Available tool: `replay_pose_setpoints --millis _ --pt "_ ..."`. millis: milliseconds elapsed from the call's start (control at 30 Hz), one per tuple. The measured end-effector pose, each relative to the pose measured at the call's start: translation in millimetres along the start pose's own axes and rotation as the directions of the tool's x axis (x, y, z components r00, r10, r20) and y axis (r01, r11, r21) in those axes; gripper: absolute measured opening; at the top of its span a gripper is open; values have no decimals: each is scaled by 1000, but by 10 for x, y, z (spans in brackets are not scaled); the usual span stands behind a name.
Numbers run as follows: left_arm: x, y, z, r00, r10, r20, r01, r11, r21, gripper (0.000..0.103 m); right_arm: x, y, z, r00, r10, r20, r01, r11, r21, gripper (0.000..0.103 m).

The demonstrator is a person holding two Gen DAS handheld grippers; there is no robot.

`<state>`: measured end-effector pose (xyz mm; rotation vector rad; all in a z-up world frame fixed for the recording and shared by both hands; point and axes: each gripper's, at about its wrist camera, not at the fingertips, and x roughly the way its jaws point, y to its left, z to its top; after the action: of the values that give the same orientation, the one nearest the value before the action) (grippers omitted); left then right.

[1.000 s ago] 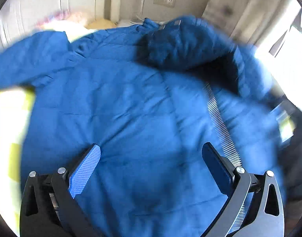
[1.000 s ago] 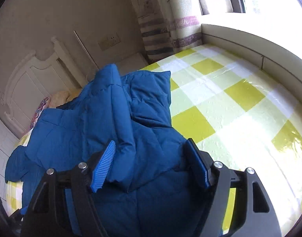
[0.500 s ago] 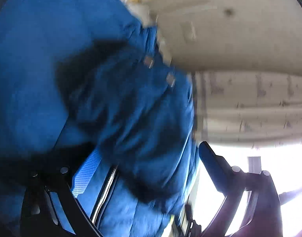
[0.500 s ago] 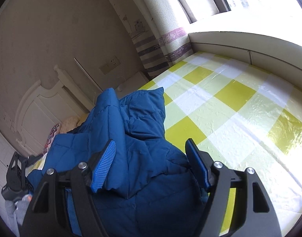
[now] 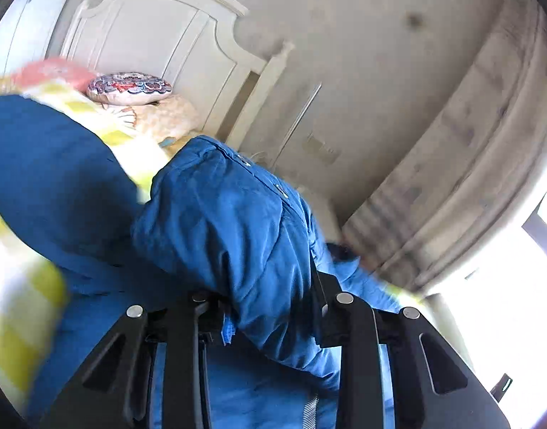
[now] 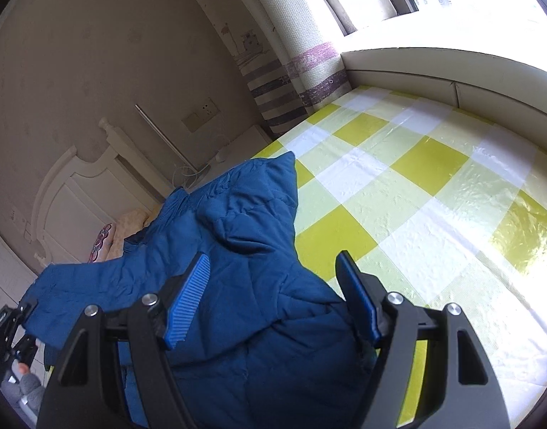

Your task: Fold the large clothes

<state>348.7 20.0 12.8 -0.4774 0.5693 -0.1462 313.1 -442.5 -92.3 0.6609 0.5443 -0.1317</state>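
**Operator:** As I lift with the left gripper [image 5: 273,321], its jaws have just been closing and now pinch a thick fold of the blue padded jacket [image 5: 219,221]. The jacket lies on the bed [image 6: 416,196], over a yellow-and-white checked sheet.

**Listener:** And the other hand?

**Operator:** My right gripper [image 6: 273,300] hovers over the jacket's near part, jaws spread, gripping nothing.

**Listener:** How would you fold well?

**Operator:** I judge I should carry the pinched fold across smoothly, keeping it taut, and lay it flat on the body.

**Listener:** Any containers?

**Operator:** None that I can see.
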Motion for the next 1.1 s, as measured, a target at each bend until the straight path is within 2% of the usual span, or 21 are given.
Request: replay_pose_setpoints --millis 67,133,167,200,233,333,367,400,467,500,567,600,667,733,767,833,867,900,967,1033,1100 --pt "75 152 -36 994 58 -94 -56 998 23 30 9 -2 3 1000 -2 -3 2 1000 0 72" --pt "148 312 -199 973 141 -181 -131 989 63 36 6 -3 4 1000 -4 -2 4 1000 1 72" --pt "235 395 -281 954 194 -228 -178 980 87 50 4 -3 3 1000 -5 -1 5 1000 1 72" --pt "247 466 -326 941 220 -257 -200 974 103 58 -2 -1 0 1000 -5 0 5 1000 1 72" --pt "231 519 -376 935 235 -264 -213 971 112 59 -1 -2 -1 1000 -5 0 5 1000 1 72" --pt "-82 670 -369 948 270 -169 -252 960 122 76 7 -2 1 1000 -5 -3 5 1000 0 72" --pt "-288 723 -271 946 317 -68 -310 945 103 84 -3 0 -4 1000 -6 -3 6 1000 0 72" --pt "-412 752 -161 937 349 -3 -348 934 80 91 -8 1 -5 1000 -6 -4 6 1000 0 72" --pt "-722 867 43 910 395 129 -398 917 2 92 -12 4 -6 1000 -6 -5 6 1000 -1 72" --pt "-823 893 150 913 375 162 -378 926 -15 91 -9 4 -6 1000 -7 -5 7 1000 -1 72" --pt "-755 845 294 941 311 131 -319 946 50 87 -9 7 -7 1000 -8 -8 8 1000 -3 72" --pt "-671 732 325 951 290 111 -302 946 117 86 -7 8 -7 1000 -8 -9 8 1000 -3 72" --pt "-404 474 255 957 279 81 -291 919 265 85 -16 10 -10 1000 -9 -7 9 1000 -4 72" --pt "-77 341 95 948 317 28 -306 884 352 82 -23 11 -12 1000 -9 -3 9 1000 -4 72" --pt "144 335 -2 941 336 -33 -300 880 369 80 -25 11 -12 1000 -9 -3 9 1000 -6 72" --pt "463 530 -242 924 349 -158 -276 892 357 75 -32 12 -15 1000 -8 -3 8 1000 -8 72" --pt "591 577 -332 914 358 -192 -275 894 354 76 -33 13 -15 1000 -9 -4 9 1000 -9 72" --pt "678 646 -437 906 372 -201 -282 886 369 76 -34 14 -15 1000 -10 -4 10 1000 -10 72" --pt "642 538 -469 909 366 -197 -273 884 380 77 -49 25 -24 1000 -13 0 13 1000 -19 72" --pt "641 529 -487 917 333 -219 -234 894 382 89 -103 41 -29 999 -16 28 17 999 -27 72" --pt "619 523 -505 918 328 -223 -226 895 385 92 -181 106 -44 998 -25 65 29 998 -59 72"
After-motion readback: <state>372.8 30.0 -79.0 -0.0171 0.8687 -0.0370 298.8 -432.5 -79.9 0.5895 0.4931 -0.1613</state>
